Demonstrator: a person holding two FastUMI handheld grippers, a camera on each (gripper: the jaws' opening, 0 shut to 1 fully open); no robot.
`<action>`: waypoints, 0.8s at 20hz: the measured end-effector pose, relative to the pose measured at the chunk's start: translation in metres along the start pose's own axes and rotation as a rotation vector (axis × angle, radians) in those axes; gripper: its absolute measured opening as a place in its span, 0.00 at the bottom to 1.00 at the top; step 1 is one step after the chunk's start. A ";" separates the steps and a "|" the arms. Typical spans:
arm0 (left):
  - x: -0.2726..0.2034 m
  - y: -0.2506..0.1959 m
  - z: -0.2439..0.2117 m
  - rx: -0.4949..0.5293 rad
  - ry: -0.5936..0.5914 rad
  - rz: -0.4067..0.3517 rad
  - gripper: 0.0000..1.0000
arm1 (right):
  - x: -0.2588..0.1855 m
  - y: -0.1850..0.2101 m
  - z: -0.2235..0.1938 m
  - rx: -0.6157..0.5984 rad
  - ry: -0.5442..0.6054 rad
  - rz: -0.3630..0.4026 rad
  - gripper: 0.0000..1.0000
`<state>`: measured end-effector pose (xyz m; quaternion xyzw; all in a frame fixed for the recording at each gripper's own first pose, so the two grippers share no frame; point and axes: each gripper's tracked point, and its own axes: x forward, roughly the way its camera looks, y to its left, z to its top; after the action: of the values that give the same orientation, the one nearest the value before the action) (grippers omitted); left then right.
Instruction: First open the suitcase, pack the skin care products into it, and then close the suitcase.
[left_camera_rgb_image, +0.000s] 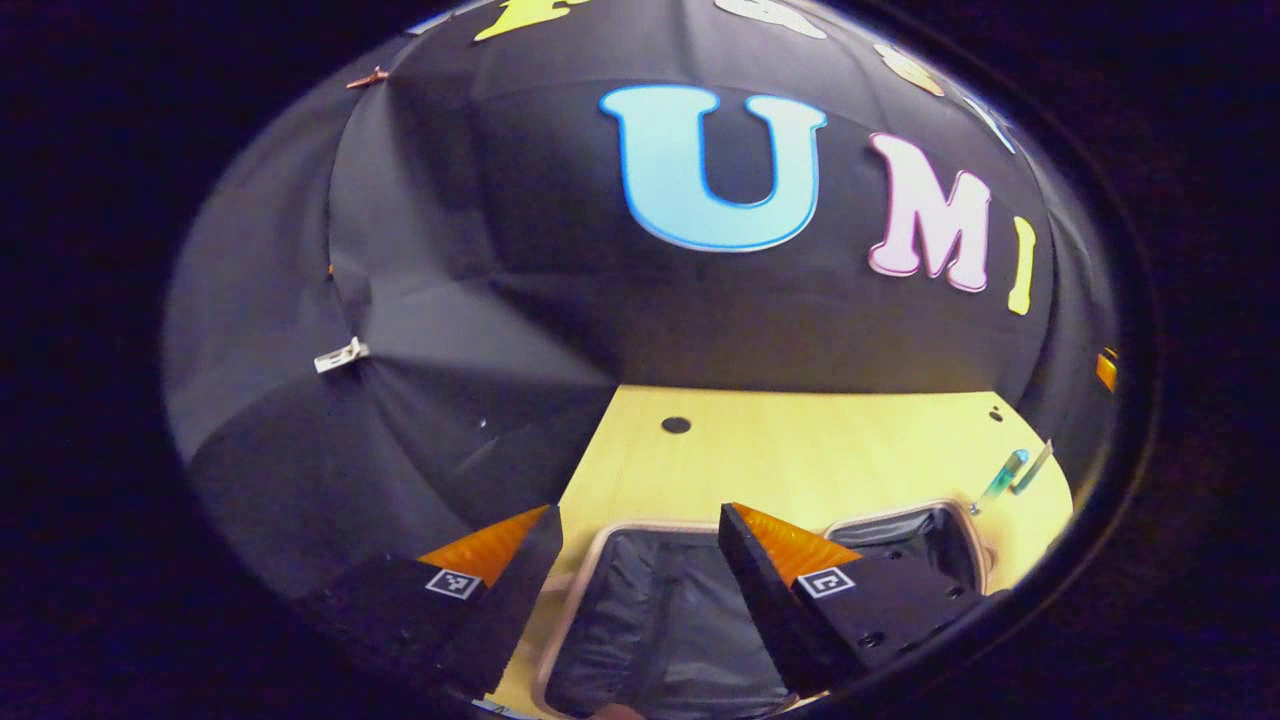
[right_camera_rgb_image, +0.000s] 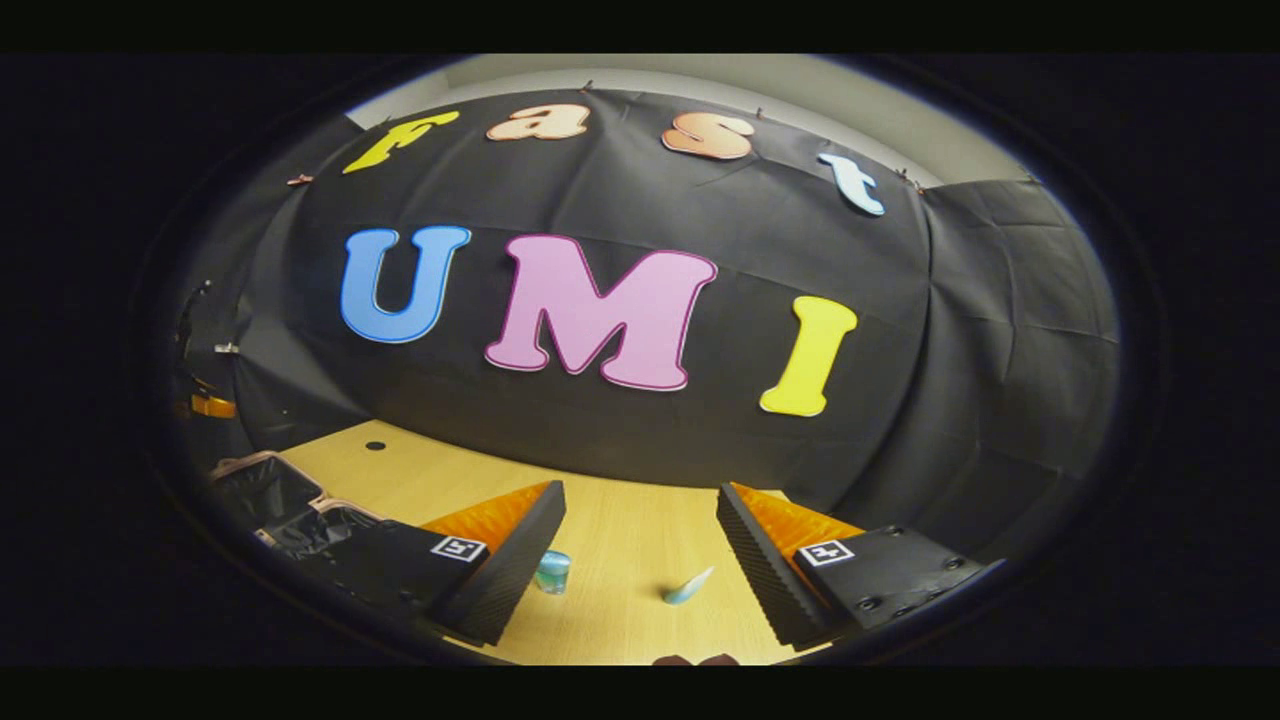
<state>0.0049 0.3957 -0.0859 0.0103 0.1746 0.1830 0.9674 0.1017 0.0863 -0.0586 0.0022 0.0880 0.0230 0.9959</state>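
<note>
The table (right_camera_rgb_image: 620, 540), a pale wooden surface, is seen in both views, backed by the black cloth wall. On it the suitcase (left_camera_rgb_image: 650, 620) is laid open, its two dark-lined halves side by side within a light rim; in the left gripper view it sits at six o'clock, directly under the fingers, and in the right gripper view it is found at eight o'clock near the table's far-left edge (right_camera_rgb_image: 270, 490).

The left gripper (left_camera_rgb_image: 640, 545) is held above the suitcase with its jaws spread wide and nothing between them. The right gripper (right_camera_rgb_image: 640, 525) is likewise spread and empty, hovering over bare table.

The skin care products are smaller still. A small jar (right_camera_rgb_image: 552, 572) is seen at seven o'clock in the right gripper view, just beside the inner edge of that gripper's left finger. A slim tube (right_camera_rgb_image: 690, 585) lies at six o'clock between the fingers, on the table. In the left gripper view two slender items (left_camera_rgb_image: 1012, 475) are seen at four o'clock, near the suitcase's right corner; whether they are the same products cannot be told.

Packing appears not yet begun. The tube, lying flat and tapered, could be pinched off-centre and squirted aside. The jar could be knocked over by the finger so close to it.
</note>
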 end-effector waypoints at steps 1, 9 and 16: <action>-0.006 -0.020 0.016 -0.001 -0.043 -0.035 0.98 | 0.000 -0.001 0.002 -0.001 -0.005 -0.001 0.96; -0.066 -0.255 0.058 -0.006 -0.158 -0.425 0.98 | -0.006 -0.020 -0.004 0.038 -0.033 0.004 0.96; -0.079 -0.394 0.004 0.064 0.012 -0.587 0.99 | 0.015 -0.032 -0.035 0.044 0.003 0.063 0.96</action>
<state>0.0753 -0.0005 -0.0889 -0.0110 0.1814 -0.1102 0.9772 0.1113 0.0553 -0.0962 0.0269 0.0901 0.0521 0.9942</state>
